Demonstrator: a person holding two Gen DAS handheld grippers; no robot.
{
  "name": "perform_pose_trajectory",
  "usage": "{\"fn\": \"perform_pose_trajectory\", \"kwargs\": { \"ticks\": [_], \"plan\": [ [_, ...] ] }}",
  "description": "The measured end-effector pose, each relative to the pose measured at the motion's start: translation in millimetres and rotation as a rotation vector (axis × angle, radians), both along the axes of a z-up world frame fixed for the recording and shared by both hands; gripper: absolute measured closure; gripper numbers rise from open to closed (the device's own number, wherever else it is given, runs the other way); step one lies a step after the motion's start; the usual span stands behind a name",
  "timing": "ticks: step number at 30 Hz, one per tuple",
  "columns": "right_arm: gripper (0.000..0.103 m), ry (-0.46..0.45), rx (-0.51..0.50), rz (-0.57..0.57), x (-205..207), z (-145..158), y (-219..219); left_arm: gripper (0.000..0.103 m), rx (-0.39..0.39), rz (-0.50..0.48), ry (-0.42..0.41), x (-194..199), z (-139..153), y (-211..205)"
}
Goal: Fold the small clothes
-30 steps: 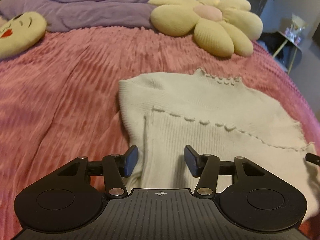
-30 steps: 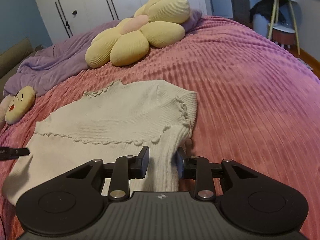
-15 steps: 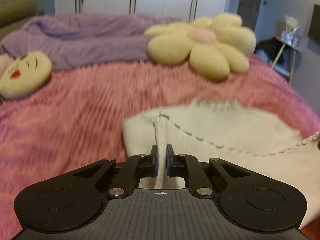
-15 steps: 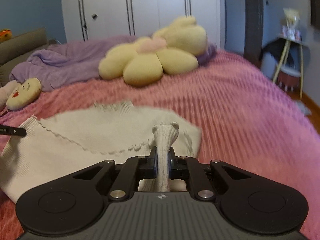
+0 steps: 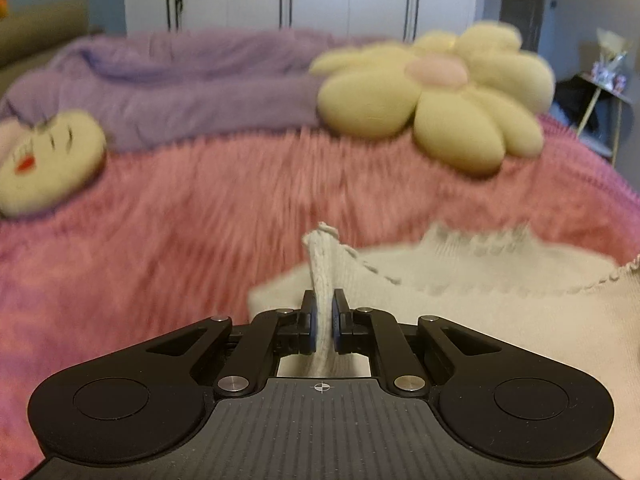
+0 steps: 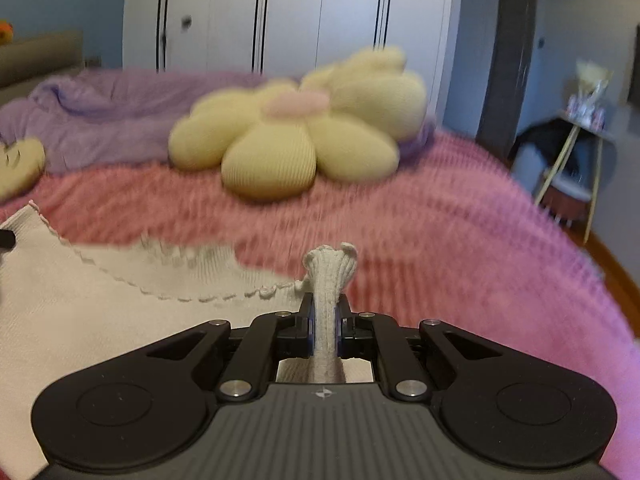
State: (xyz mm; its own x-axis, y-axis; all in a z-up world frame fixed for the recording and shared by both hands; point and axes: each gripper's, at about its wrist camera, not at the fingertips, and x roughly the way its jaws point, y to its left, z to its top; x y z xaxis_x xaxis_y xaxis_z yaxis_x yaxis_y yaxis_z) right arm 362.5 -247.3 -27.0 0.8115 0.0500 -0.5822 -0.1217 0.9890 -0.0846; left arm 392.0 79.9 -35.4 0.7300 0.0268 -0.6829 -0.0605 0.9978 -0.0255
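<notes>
Item: cream knit sweater (image 5: 500, 304), small, scalloped trim. Location: on pink bedspread (image 5: 180, 248), near side of bed; lower edge lifted at both corners, remainder lying on the spread.

Left gripper (image 5: 323, 326): pressed together, pinching a bunched corner of the sweater, knit standing up between the pads.

Right gripper (image 6: 325, 330): pressed together, pinching the opposite corner, a ribbed roll of fabric rising above the pads.

Also on bed: yellow flower pillow (image 6: 296, 144), beyond the sweater; face cushion (image 5: 44, 160), far left; purple blanket (image 5: 180, 80) at the far side. White wardrobe (image 6: 288, 16) behind. Both views motion-blurred.
</notes>
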Motion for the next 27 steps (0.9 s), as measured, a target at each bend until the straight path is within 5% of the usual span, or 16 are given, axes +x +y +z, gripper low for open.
{"fn": "perform_pose_trajectory", "kwargs": {
  "ticks": [7, 8, 9, 17, 21, 24, 27],
  "plan": [
    [0.081, 0.156, 0.056, 0.019, 16, -31, -9, 0.088, -0.062, -0.041, 0.028, 5, -18, 9],
    [0.082, 0.158, 0.057, 0.026, 17, -32, -8, 0.091, -0.067, -0.039, 0.039, 7, -19, 10],
    [0.095, 0.159, 0.042, 0.029, 19, -33, -6, 0.093, -0.06, -0.04, 0.036, 8, -18, 9],
    [0.096, -0.05, -0.092, 0.042, 30, 7, 15, 0.094, 0.085, -0.018, -0.144, 22, 23, 1],
    [0.095, -0.099, -0.115, -0.018, 54, 14, 19, 0.093, 0.097, 0.013, -0.197, 38, 29, -6],
    [0.089, -0.095, -0.059, -0.054, 58, 14, 12, 0.078, 0.119, -0.005, -0.176, 36, 21, -11],
    [0.085, -0.057, 0.044, -0.035, 31, 16, -7, 0.063, 0.053, -0.057, -0.132, 11, 14, -4]
  ]
}}
